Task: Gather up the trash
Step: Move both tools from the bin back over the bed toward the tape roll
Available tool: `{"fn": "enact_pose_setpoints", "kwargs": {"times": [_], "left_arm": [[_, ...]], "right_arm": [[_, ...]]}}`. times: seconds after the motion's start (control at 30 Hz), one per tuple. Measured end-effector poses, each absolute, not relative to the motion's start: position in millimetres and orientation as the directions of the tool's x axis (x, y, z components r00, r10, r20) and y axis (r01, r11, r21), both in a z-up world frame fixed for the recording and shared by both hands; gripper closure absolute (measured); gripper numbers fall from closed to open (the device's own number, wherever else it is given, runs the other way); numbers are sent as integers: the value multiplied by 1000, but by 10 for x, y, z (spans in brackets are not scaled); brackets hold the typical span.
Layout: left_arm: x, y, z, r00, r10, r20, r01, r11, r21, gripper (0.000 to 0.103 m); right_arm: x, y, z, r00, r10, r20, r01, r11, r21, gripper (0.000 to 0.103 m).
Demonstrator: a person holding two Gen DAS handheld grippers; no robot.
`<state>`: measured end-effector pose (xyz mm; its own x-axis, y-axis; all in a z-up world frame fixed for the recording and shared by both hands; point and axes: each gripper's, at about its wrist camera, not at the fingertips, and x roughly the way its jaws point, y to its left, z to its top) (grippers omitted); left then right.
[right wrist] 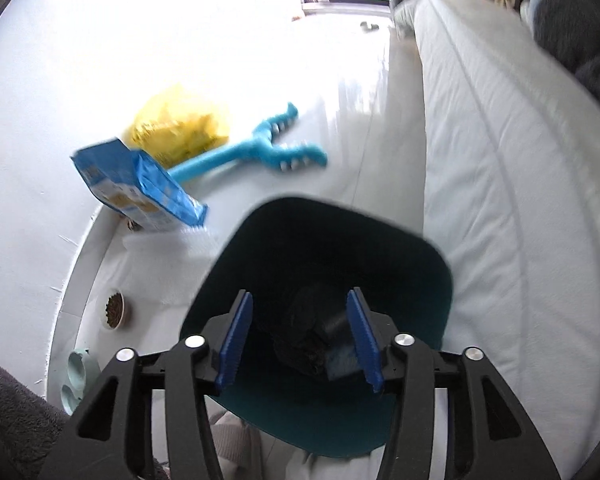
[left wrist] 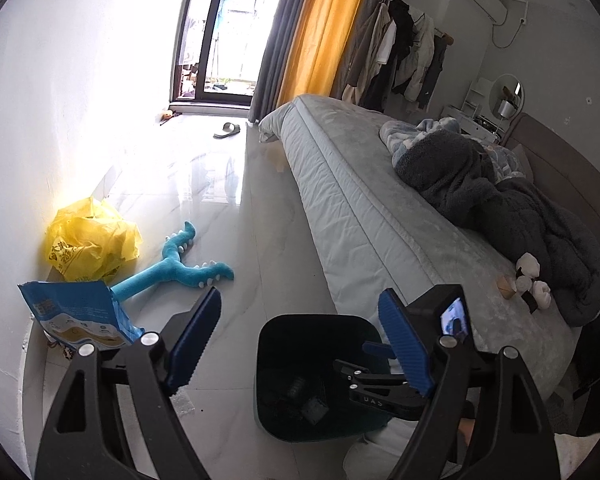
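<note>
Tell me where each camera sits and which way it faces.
Left wrist: on the left hand-held gripper, looking across the floor to the window; right hand-held gripper shows over the dark teal plastic bin.
Right wrist: on the right hand-held gripper, looking down into the bin.
Shared: bin, yellow plastic bag, blue packet.

Both tongs point downward, left tongs [left wrist: 300, 344] and right tongs [right wrist: 300, 344] gaping, empty.

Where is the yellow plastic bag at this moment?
The yellow plastic bag lies on the floor at the left of both views, against the white wall, just behind the blue package and beside the blue plush toy.
</note>
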<state>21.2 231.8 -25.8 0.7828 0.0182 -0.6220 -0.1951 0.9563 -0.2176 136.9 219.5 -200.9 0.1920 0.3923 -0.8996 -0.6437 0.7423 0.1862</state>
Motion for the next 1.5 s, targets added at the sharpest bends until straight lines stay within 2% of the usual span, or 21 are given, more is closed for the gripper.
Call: {"fn": "enact_pose_setpoints", "kwargs": {"times": [0.37,0.57,0.97,1.23,1.5], "left_arm": [[421,1892,-42,811,-5,-585,-135,971,-195,14],[572,1601,123,829,-45,-557,-61,984,-170,13],[958,811,94,825,-137,-549,94,990,-107,12],[1143,551,55,844,-182,-504,129,982,-138,12],[1349,417,-147,831,-219,-511,145,973,-181,13]], "right_arm": [[1476,1641,-1308,355,485,-799,-640,750,170,49],[1596,1056,-1079,434,467,-770,-574,802,163,47],[1812,-63,-905,563,352,-748,-407,905,119,46],[1840,-613,-912,592,304,-747,-307,941,139,46],[1923,-1108,-1005,606,251,-755,-240,962,127,46]]}}
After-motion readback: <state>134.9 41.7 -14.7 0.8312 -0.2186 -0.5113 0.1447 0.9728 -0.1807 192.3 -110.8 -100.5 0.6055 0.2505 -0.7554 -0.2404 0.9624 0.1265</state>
